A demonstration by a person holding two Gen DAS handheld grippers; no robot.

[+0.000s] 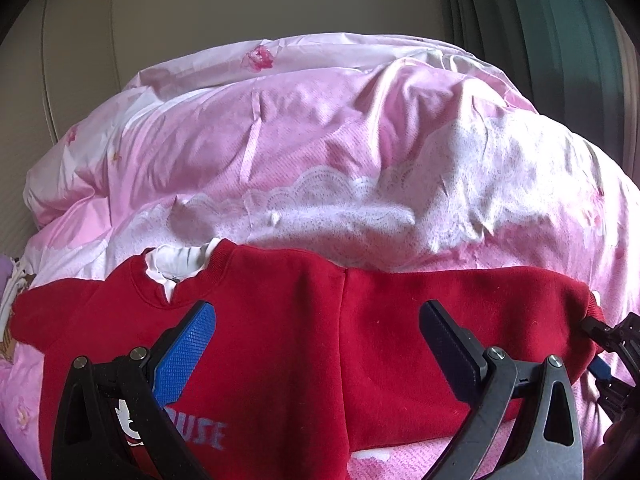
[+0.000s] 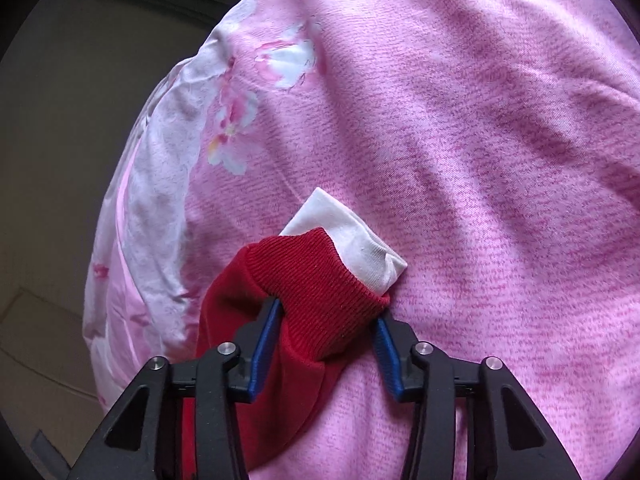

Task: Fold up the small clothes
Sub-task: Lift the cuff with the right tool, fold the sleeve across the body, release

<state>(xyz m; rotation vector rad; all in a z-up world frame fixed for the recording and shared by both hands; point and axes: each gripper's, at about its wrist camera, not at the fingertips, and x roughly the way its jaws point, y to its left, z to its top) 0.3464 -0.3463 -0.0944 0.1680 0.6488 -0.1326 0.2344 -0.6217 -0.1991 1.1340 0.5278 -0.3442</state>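
Two grippers: both at work on one red sweatshirt (image 1: 280, 320) spread on a pink quilt (image 1: 320, 140).
Garment position: front up, collar (image 1: 176, 280) toward the far-left, printed chest nearest the left wrist camera.
Long axis: the outstretched sleeve (image 1: 460, 320) runs sideways to the right, away from the body panel.
Left gripper (image 1: 316, 344): jaws wide apart over the chest and shoulder, holding nothing.
Right gripper (image 2: 326, 344): blue pads pinching the ribbed cuff (image 2: 320, 288), a white inner cuff (image 2: 352, 240) poking out beyond it.
Nearer hand: the right already owns the sleeve end.
Likely next move: carry the cuff leftward across the chest.
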